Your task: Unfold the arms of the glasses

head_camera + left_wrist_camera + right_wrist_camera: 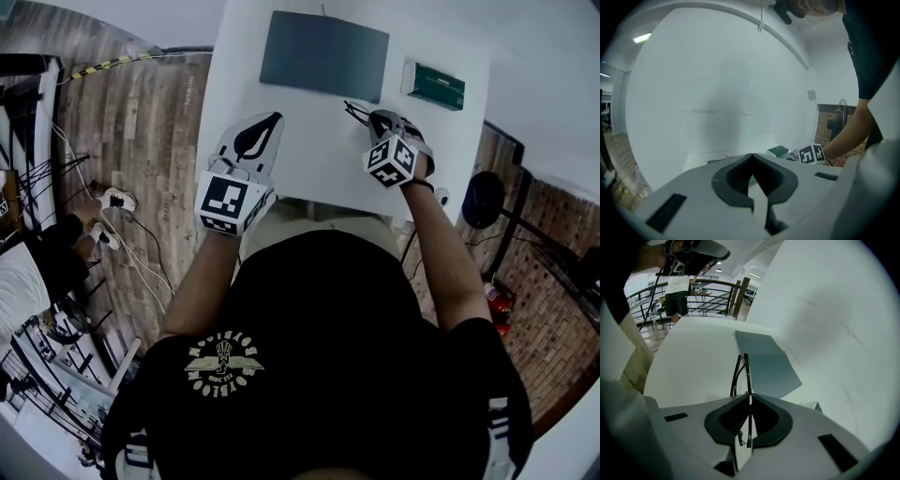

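Observation:
The glasses, thin and black with the arms folded against the front, stick out forward from my right gripper, which is shut on them. In the head view the glasses hang just above the white table at its right half, at the tip of the right gripper. My left gripper is over the table's left half, apart from the glasses. Its jaws meet at the tip with nothing between them. The right gripper's marker cube shows at the right of the left gripper view.
A grey mat lies at the table's far side, just beyond the glasses. A green box sits at the far right corner. Wooden floor with cables is left of the table, and a fan stands to its right. A person stands by a railing behind.

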Available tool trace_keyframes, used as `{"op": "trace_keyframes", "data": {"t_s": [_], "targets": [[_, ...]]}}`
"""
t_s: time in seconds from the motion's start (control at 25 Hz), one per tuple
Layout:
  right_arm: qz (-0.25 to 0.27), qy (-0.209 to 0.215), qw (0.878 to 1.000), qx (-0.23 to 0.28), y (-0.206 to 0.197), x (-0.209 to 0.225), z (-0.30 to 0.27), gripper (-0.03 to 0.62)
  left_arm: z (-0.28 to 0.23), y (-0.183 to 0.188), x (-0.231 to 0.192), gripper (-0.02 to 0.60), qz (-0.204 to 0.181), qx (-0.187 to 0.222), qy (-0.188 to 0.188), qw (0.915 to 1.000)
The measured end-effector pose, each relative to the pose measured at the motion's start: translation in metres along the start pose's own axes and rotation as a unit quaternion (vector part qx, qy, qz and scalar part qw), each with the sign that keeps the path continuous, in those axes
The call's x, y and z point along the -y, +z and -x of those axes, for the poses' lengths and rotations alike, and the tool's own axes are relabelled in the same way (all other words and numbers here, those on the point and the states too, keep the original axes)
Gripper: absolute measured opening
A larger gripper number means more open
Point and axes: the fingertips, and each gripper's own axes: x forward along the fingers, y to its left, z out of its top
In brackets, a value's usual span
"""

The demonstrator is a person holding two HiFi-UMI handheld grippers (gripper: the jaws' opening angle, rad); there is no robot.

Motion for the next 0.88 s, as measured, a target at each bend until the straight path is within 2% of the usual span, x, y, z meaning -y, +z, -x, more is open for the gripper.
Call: {"op": "trace_keyframes", "data": {"t_s": [0.28, 0.44, 0.72, 0.88], "targets": [[-0.064, -0.015, 0.997, 0.033, 0.003, 0.007, 0.027, 0.017, 0.003, 0.007, 0.005, 0.006, -0.006, 0.003, -0.012, 0.9999], [-0.111, -0.019, 0.992, 0.059, 0.007, 0.012, 0.045, 0.017, 0.002, 0.012, 0.011, 0.006, -0.013, 0.010, -0.022, 0.9996], [-0.209, -0.035, 0.970, 0.118, 0.017, 0.029, 0.081, 0.017, 0.004, 0.020, 0.021, 0.006, -0.022, 0.017, -0.038, 0.9989], [-0.243, -0.040, 0.959, 0.142, 0.020, 0.036, 0.099, 0.017, 0.006, 0.026, 0.029, 0.006, -0.029, 0.020, -0.050, 0.9981]]}}
